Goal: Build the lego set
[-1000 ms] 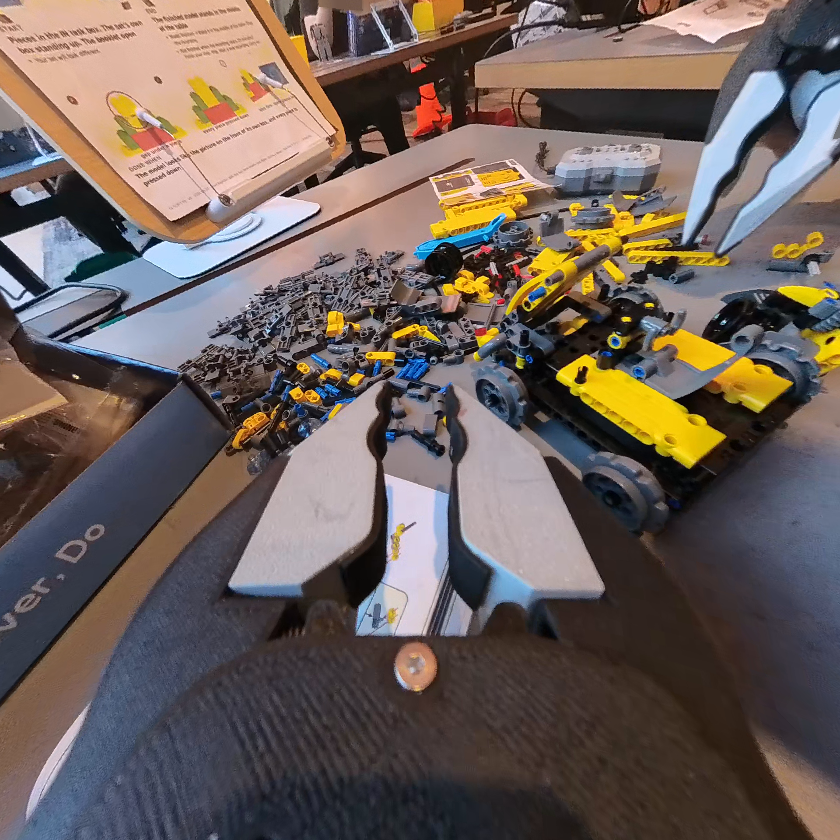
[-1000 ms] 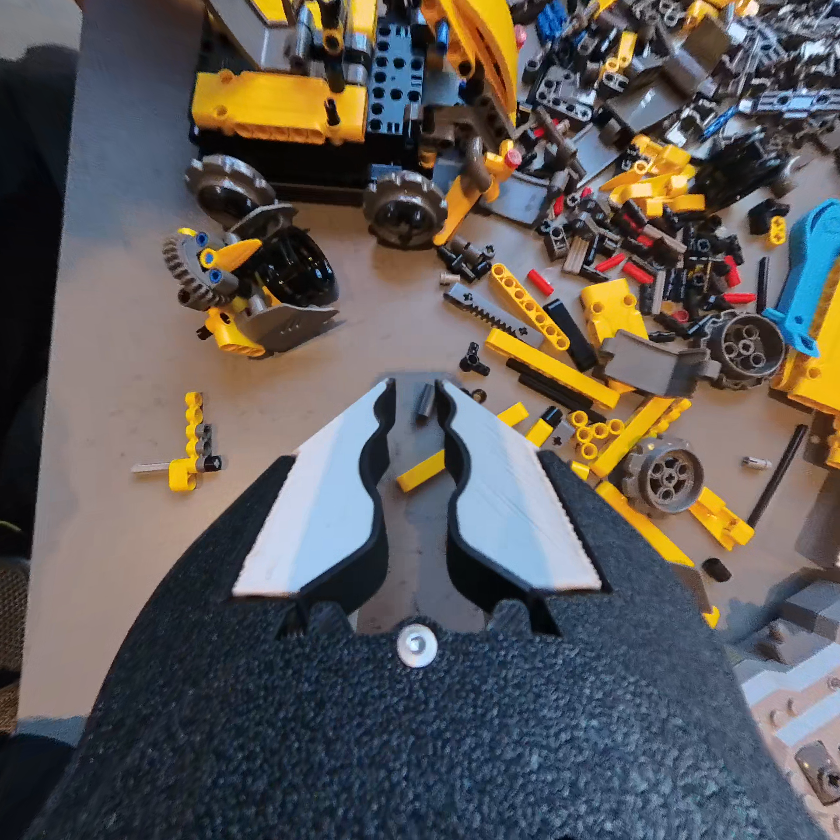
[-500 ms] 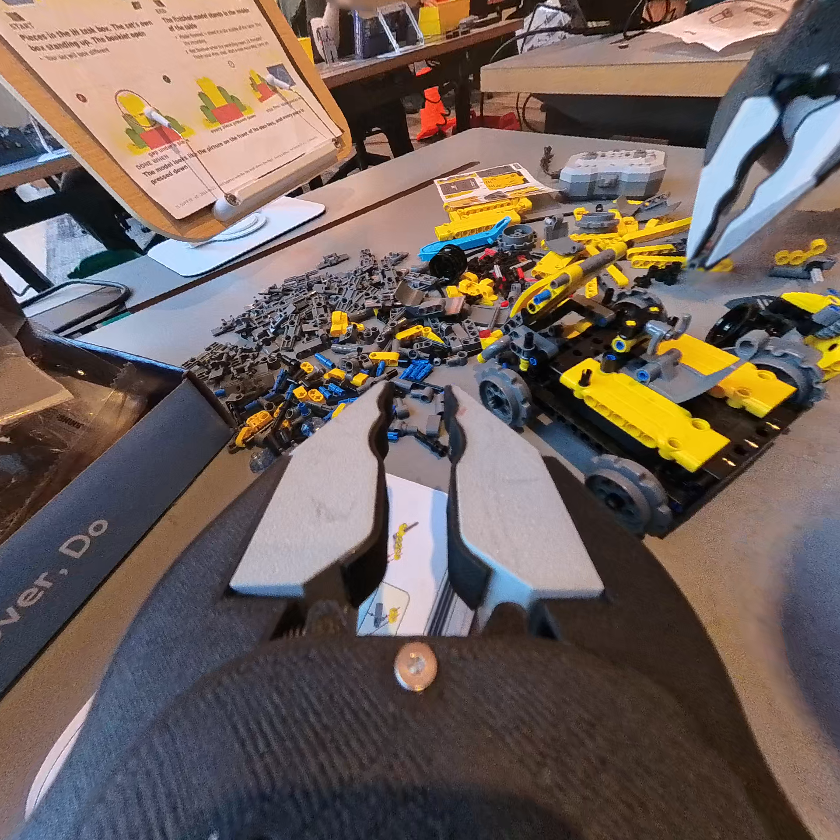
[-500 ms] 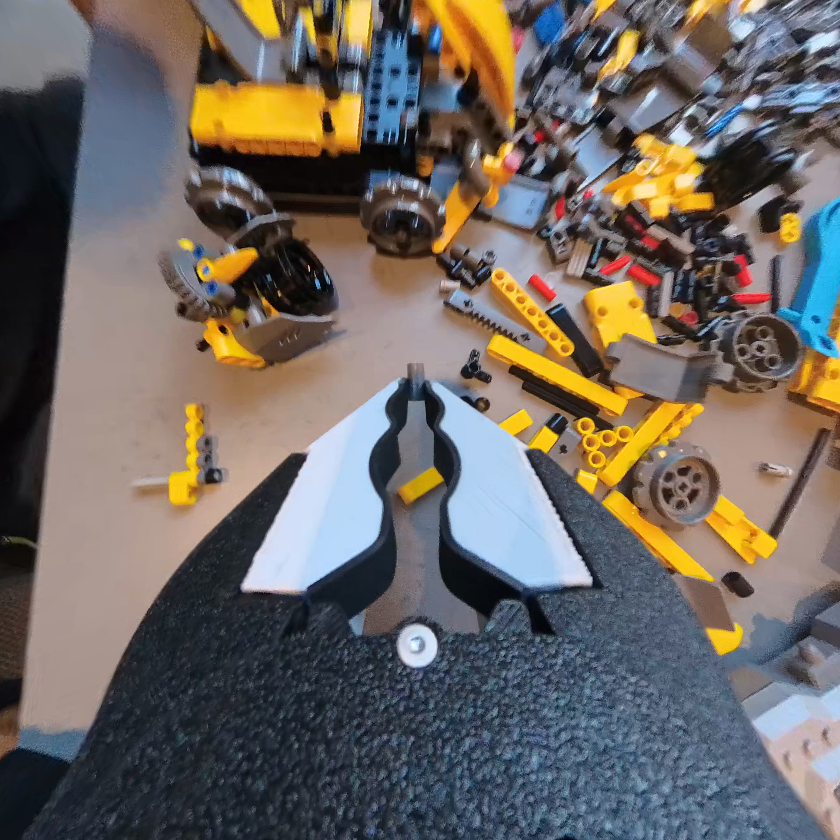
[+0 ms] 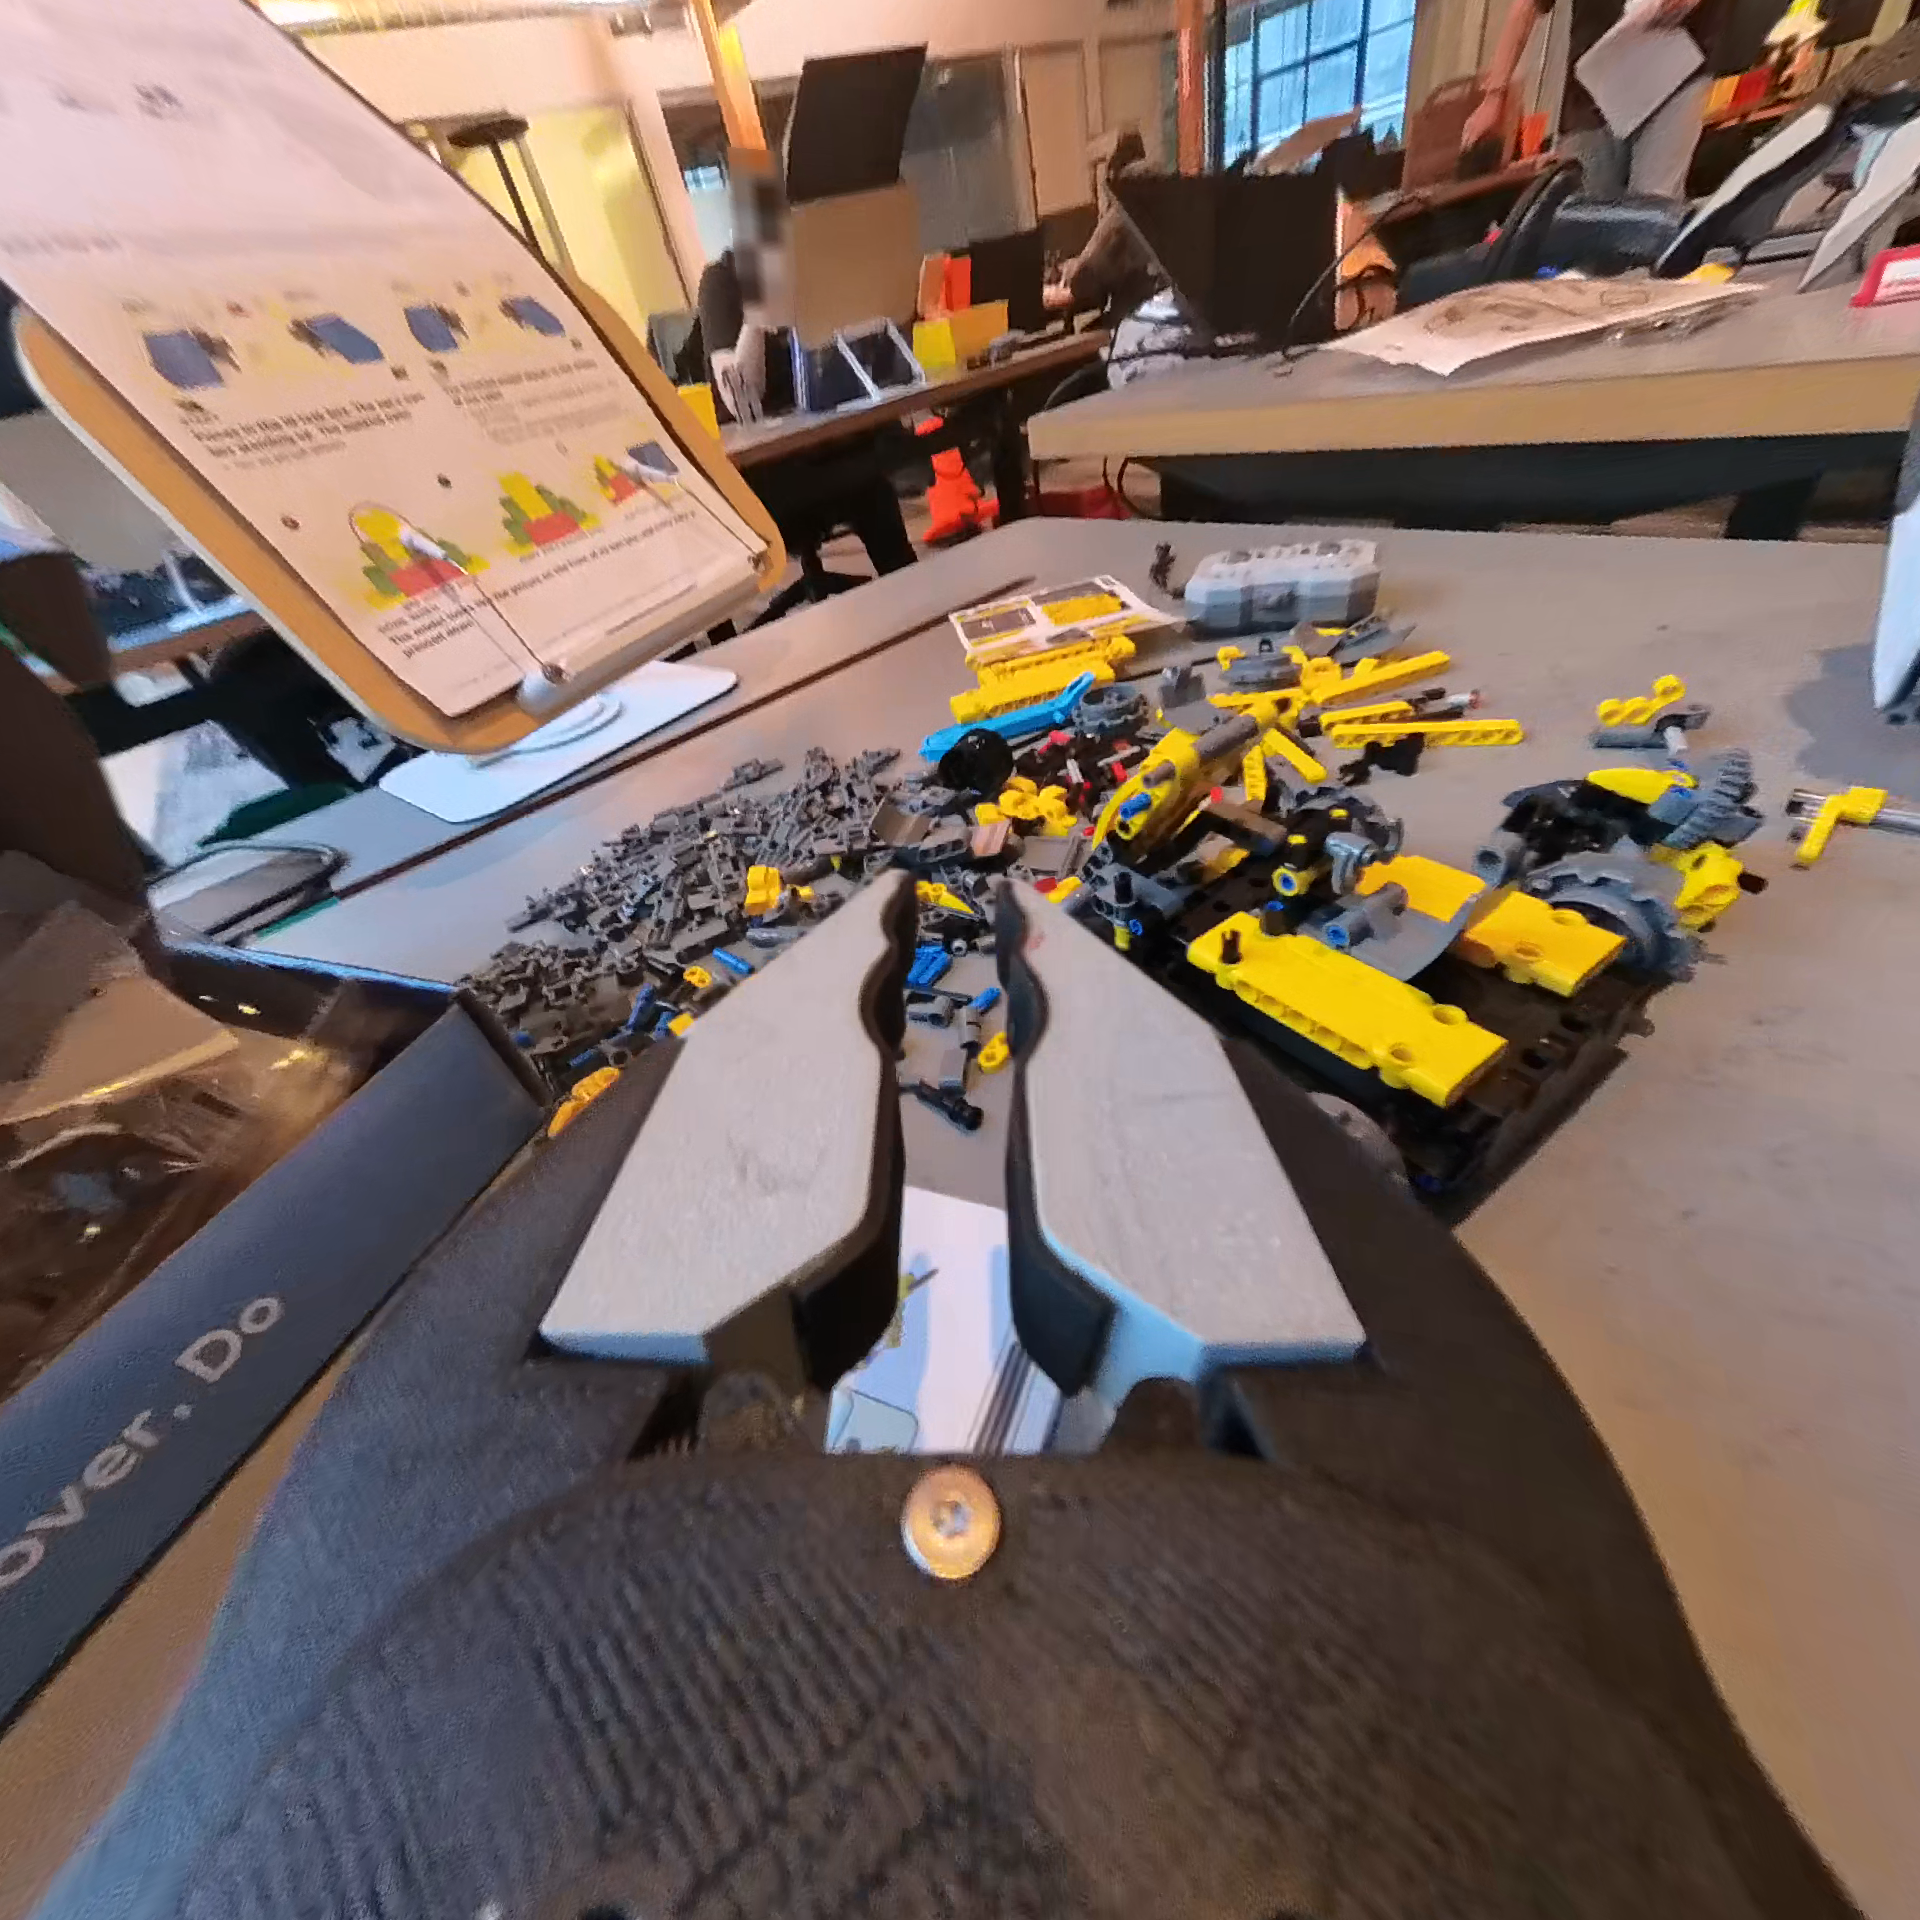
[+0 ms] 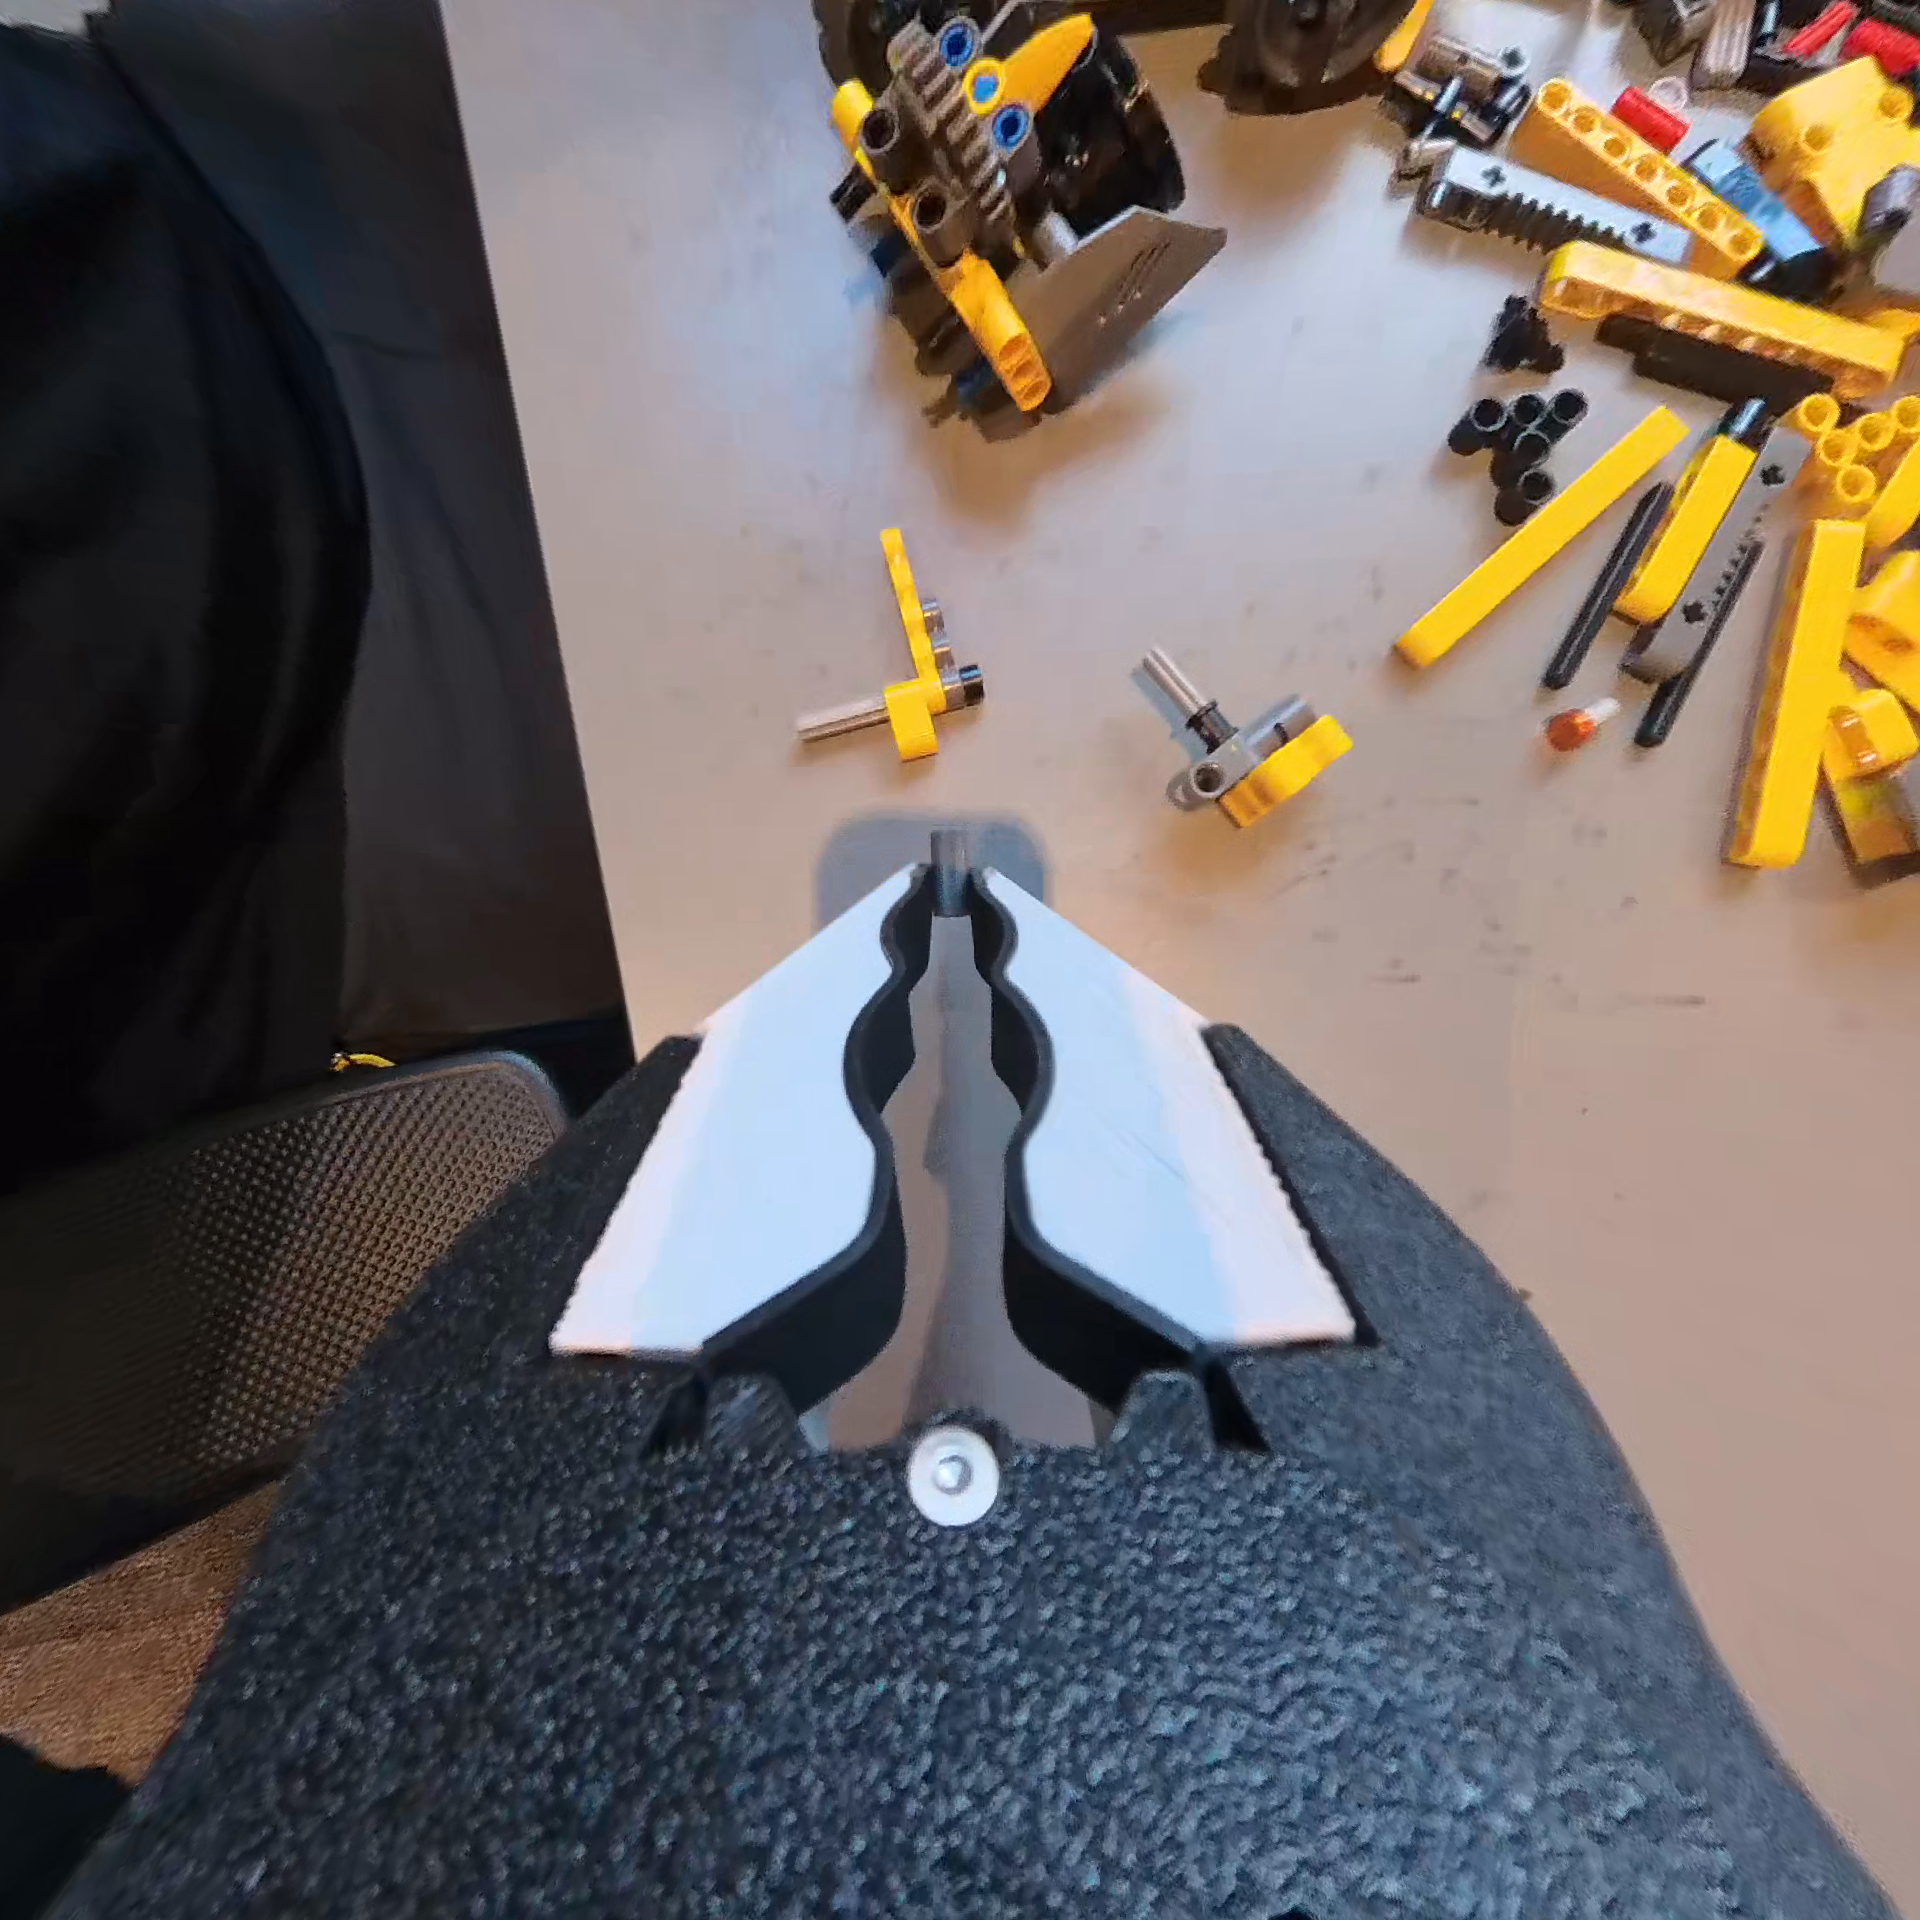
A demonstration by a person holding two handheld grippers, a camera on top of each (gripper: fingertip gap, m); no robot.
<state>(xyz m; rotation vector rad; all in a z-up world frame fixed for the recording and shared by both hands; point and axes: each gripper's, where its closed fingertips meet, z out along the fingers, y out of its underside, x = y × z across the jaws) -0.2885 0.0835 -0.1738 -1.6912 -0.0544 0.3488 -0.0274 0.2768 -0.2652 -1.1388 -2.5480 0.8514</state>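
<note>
My right gripper point(image 6: 948, 883) is shut on a small dark grey pin point(image 6: 948, 854) that sticks out past its tips, just above bare table near the table edge point(image 6: 551, 644). A yellow L-piece with a metal-grey axle point(image 6: 914, 665) lies just ahead of it, and a grey-and-yellow joint piece point(image 6: 1252, 753) lies ahead to the right. My left gripper point(image 5: 956, 899) is open by a narrow gap and empty. It hovers over a white booklet point(image 5: 956, 1299), pointing at loose small parts beside the yellow-and-black vehicle model point(image 5: 1351, 1008).
A heap of grey, blue and yellow small parts point(image 5: 707, 894) lies left of the model. A gear-and-tyre sub-assembly point(image 6: 997, 208) and yellow beams point(image 6: 1538, 540) lie farther out. An instruction stand point(image 5: 395, 447) and a dark box point(image 5: 229, 1236) stand at the left. A mesh chair point(image 6: 260, 1247) sits beyond the table edge. My right fingertips sit around 35 cm from my left ones. About 6 cm separates my right fingertips from the grey-and-yellow joint piece point(image 6: 1252, 753). It is also in sight in the left wrist view point(image 5: 1668, 708).
My right gripper closed on the dark pin among the yellow beams and carried it toward the table edge. My left gripper stayed open over the booklet, and its view tilted upward.
</note>
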